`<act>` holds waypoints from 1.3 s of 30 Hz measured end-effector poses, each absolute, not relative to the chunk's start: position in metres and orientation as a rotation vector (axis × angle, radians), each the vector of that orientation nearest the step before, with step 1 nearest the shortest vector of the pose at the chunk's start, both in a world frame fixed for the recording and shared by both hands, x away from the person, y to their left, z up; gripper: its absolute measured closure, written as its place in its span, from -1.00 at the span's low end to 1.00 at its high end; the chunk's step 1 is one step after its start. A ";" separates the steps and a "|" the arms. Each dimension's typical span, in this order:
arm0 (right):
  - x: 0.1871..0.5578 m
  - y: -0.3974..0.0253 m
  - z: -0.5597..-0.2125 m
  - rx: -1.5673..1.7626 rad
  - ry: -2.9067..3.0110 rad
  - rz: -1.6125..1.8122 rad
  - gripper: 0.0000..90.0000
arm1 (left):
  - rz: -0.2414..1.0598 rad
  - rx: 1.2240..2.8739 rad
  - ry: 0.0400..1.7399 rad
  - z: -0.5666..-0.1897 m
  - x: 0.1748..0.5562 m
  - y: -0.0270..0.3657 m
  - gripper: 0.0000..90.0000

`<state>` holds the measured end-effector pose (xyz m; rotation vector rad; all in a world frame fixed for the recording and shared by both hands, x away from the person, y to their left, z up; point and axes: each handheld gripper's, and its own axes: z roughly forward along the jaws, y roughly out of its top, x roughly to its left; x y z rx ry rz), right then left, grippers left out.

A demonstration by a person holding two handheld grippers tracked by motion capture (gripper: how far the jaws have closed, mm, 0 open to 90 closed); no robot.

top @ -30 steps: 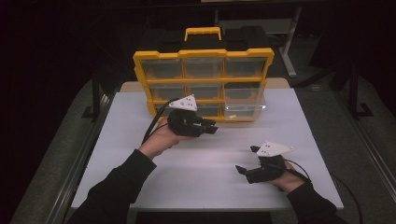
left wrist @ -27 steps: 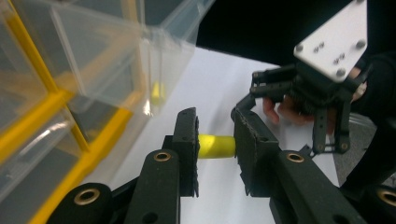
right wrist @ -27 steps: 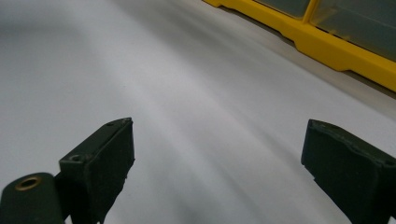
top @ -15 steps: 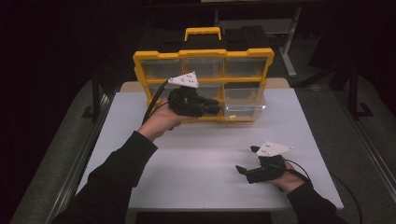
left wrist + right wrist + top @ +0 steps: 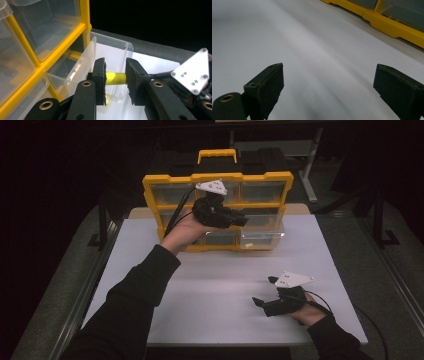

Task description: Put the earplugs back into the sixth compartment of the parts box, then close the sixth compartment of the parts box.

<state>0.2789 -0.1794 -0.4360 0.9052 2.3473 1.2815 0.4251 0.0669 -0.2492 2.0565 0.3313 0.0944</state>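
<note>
Item: yellow cylinder [image 5: 115, 78], clamped crosswise between the jaws of my left claw [image 5: 115, 83], raised over the pulled-out clear drawer [image 5: 110, 53].

Item: yellow organiser [image 5: 218, 210] at the far side of the white counter [image 5: 215, 285]; bottom-right drawer open, the others in. Contents too dim to tell.

Item: my right claw [image 5: 266, 292], jaws wide, empty, low over the near counter, well apart from the organiser.

A white desk [image 5: 215, 285] lies under both grippers — beyond them the room is dark, with a metal stand [image 5: 310, 170] and grey floor [image 5: 390, 265] to their right.
</note>
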 end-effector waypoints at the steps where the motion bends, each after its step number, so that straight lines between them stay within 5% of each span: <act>1: 0.279 -0.179 -0.436 0.903 2.348 1.281 -0.81 | 0.094 2.058 0.334 -0.249 0.426 0.065 0.55; 16: 0.278 -0.180 -0.435 0.902 2.348 1.285 -0.81 | 0.089 2.063 0.405 -0.262 0.438 0.044 0.32; 25: 0.279 -0.179 -0.436 0.899 2.348 1.284 -0.81 | -0.004 2.093 0.292 -0.263 0.413 0.028 0.98; 39: 0.279 -0.180 -0.436 0.901 2.349 1.288 -0.81 | 0.104 2.161 0.319 -0.289 0.408 0.011 0.99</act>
